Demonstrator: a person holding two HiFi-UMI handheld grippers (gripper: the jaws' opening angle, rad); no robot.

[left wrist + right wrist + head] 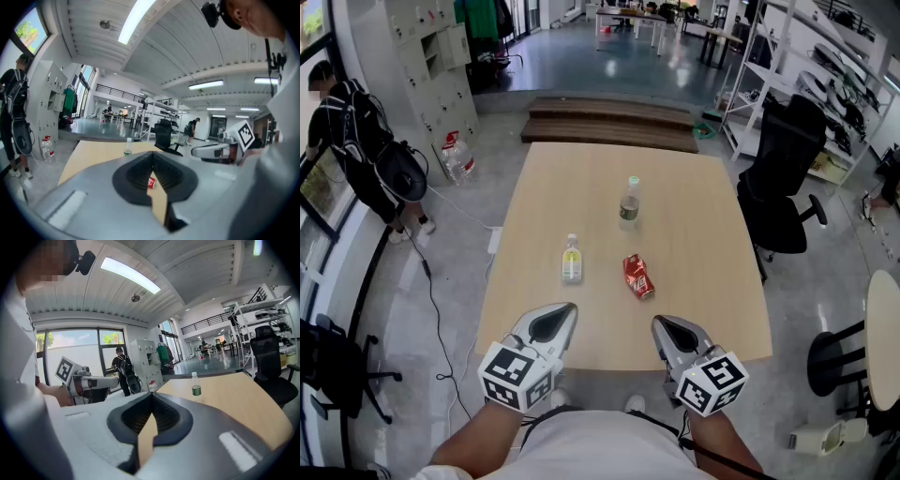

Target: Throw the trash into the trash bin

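Both tools hover at the near edge of the table [712, 281], side by side, pointing forward and slightly down.

Left gripper [562, 314]: its own view shows the jaws clenched tip to tip, with nothing between the pads. Right gripper [666, 328]: likewise clenched and empty in its own view.

Trash, all on the tabletop and untouched:
- crushed red can [638, 276], lying on its side, nearest the right gripper;
- yellowish bottle [572, 260], left of the can, ahead of the left gripper;
- green-label bottle [629, 202], further back toward the middle of the table.

View differences:
- Only the head view shows all three items together and their spacing.
- The left gripper view catches the can [151, 182] through the slot below its closed tips. It also shows one bottle [128, 146] upright and the right gripper [213, 151] alongside. I cannot find the yellowish bottle there.
- The right gripper view shows only the green-label bottle [196, 384], standing upright with a white cap. The can is hidden behind the gripper body.
- That view also shows the left gripper [96, 381] and a person with a backpack [123, 369] by the window.
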